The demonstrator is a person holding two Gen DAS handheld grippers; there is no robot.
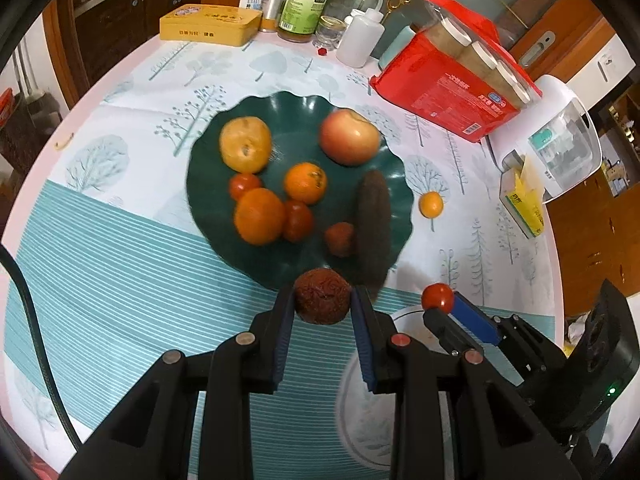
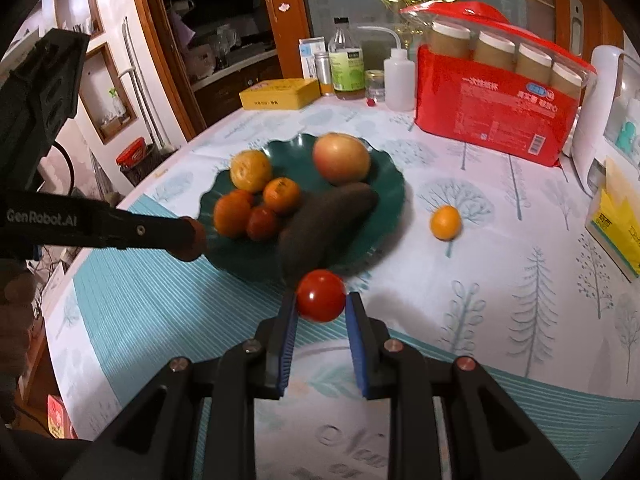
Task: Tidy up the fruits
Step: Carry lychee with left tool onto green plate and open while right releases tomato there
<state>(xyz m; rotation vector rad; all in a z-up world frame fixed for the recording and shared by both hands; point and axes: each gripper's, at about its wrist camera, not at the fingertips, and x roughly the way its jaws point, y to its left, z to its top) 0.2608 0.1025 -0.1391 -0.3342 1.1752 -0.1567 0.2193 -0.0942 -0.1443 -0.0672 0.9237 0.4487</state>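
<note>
Tree-printed cloth covers the worktop, where both grippers, left pinching a wrinkled dark-red fruit, right a glossy red tomato, hover near the scalloped green plate, presumably to add them.

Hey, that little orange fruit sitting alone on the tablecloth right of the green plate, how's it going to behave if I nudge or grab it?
The small orange fruit looks round and lies loose on the flat tablecloth, so a nudge would probably send it rolling. Its skin looks smooth, so it may slip from a shallow pinch. It is likely light, being smaller than the apple on the green plate.
</note>
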